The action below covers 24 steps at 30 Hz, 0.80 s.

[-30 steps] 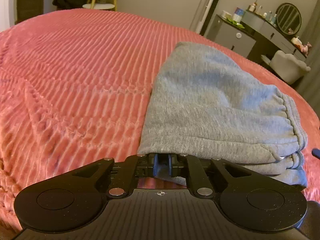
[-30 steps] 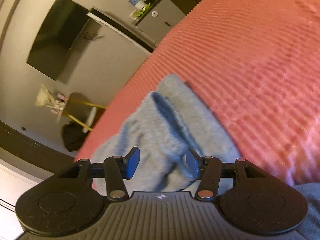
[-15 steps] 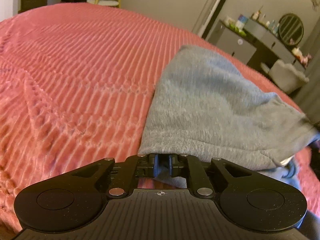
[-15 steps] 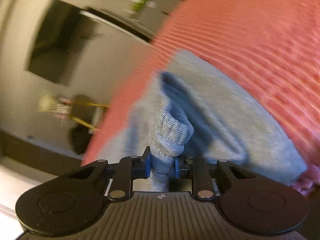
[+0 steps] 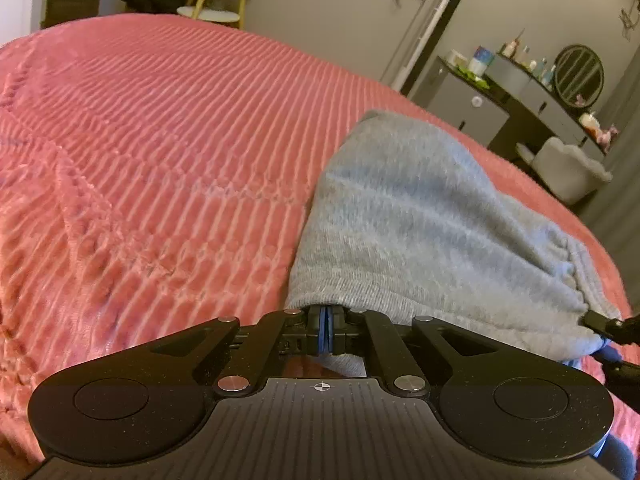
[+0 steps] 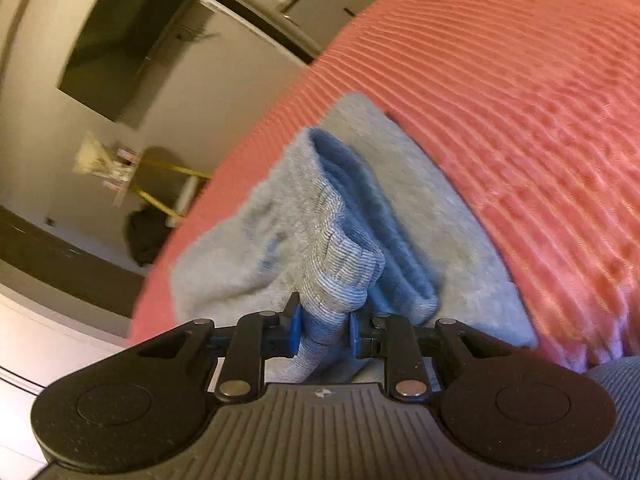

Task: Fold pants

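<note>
Both grippers are matte black plastic with the same build. The left gripper [image 5: 325, 330] has a ribbed central housing marked with a small white crosshair, flanked by two rounded lobes, each with a shallow circular recess. Angled black linkage arms carry silver round rivets at their joints. Its fingers [image 5: 320, 330] wear blue pads. The right gripper [image 6: 322, 330] bears a small white emblem on its ribbed housing, and its fingers [image 6: 295, 330] are also blue-padded.

Fuzzy grey knit pants [image 5: 420, 216], ribbed plush bedspread [image 5: 160, 140]

Bedroom: pink bedspread [image 5: 160, 140], vanity mirror [image 5: 579, 76].
</note>
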Each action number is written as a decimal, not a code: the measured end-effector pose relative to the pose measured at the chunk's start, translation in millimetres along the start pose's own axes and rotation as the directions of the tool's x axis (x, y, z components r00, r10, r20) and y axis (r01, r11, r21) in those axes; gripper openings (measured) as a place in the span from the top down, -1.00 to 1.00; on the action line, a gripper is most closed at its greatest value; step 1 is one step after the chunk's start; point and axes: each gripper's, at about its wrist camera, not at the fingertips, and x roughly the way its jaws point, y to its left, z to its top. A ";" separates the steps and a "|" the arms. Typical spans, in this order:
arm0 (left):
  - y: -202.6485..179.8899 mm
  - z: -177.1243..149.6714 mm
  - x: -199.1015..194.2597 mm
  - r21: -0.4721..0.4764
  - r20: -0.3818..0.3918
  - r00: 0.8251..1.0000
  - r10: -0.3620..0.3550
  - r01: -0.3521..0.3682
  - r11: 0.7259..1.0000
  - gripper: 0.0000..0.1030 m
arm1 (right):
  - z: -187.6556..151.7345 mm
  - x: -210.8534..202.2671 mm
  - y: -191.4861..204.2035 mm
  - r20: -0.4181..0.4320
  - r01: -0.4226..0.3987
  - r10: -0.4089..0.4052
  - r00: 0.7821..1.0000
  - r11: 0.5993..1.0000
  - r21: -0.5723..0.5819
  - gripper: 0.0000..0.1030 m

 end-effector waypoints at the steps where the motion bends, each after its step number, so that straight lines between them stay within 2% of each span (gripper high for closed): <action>1: -1.5 -0.8 1.5 0.006 -0.005 1.000 0.007 -0.007 1.000 0.93 | 0.7 -1.5 -1.1 -0.001 -0.001 0.001 1.000 1.000 0.004 0.57; 3: -2.8 -1.5 4.9 0.020 -0.016 1.000 0.022 -0.021 1.000 0.93 | 0.3 0.7 -4.8 -0.029 0.079 -0.079 0.996 0.997 -0.016 0.51; 6: -2.8 -1.8 6.0 0.023 -0.026 0.999 0.027 -0.026 0.999 0.93 | -2.4 5.4 -14.1 -0.038 0.046 -0.044 0.998 0.998 0.033 0.48; 9: -2.8 -1.5 5.8 0.019 -0.030 0.999 0.029 -0.028 0.999 0.93 | -2.5 -0.8 -16.4 -0.053 0.059 -0.056 0.997 0.997 0.054 0.38; 10: -2.7 -1.6 6.0 0.018 -0.031 0.999 0.030 -0.030 0.999 0.93 | -0.3 -1.5 -15.0 -0.054 0.072 -0.069 0.996 0.996 0.047 0.30; 11: -2.2 -1.7 6.6 0.016 -0.034 0.999 0.030 -0.030 0.999 0.93 | 0.5 -3.4 -13.6 -0.043 0.099 -0.097 0.994 0.995 0.032 -0.07; 12: -1.6 -1.1 7.3 0.015 -0.036 0.999 0.030 -0.030 0.999 0.93 | -1.8 -13.5 -17.9 -0.027 0.128 -0.127 0.991 0.992 0.015 -0.26; 13: -1.4 -1.1 7.7 0.012 -0.038 0.999 0.030 -0.030 0.999 0.93 | -1.9 -14.4 -20.3 -0.017 0.128 -0.128 0.992 0.992 0.014 -0.26; 14: -1.1 -0.9 8.3 0.011 -0.040 0.999 0.030 -0.030 0.999 0.93 | -2.8 -15.1 -25.5 -0.012 0.095 -0.095 0.995 0.995 0.042 -0.26; 19: 0.4 0.4 10.4 0.004 -0.050 0.998 0.029 -0.029 1.000 0.93 | -1.7 5.1 -51.1 -0.034 -0.019 0.027 0.999 0.973 0.230 -0.26; 22: 2.5 1.2 12.3 -0.016 -0.060 0.998 0.021 -0.022 1.000 0.92 | -0.9 16.3 -53.7 -0.062 -0.033 0.049 0.997 0.971 0.238 -0.26; 23: 3.3 1.5 13.3 -0.020 -0.065 0.998 0.020 -0.021 1.000 0.92 | -1.5 17.8 -53.2 -0.059 -0.039 0.055 0.997 0.969 0.245 -0.18; 24: 3.6 1.6 14.2 -0.025 -0.069 0.997 0.018 -0.019 1.000 0.92 | -2.3 19.8 -52.3 -0.054 -0.045 0.060 0.997 0.968 0.248 0.02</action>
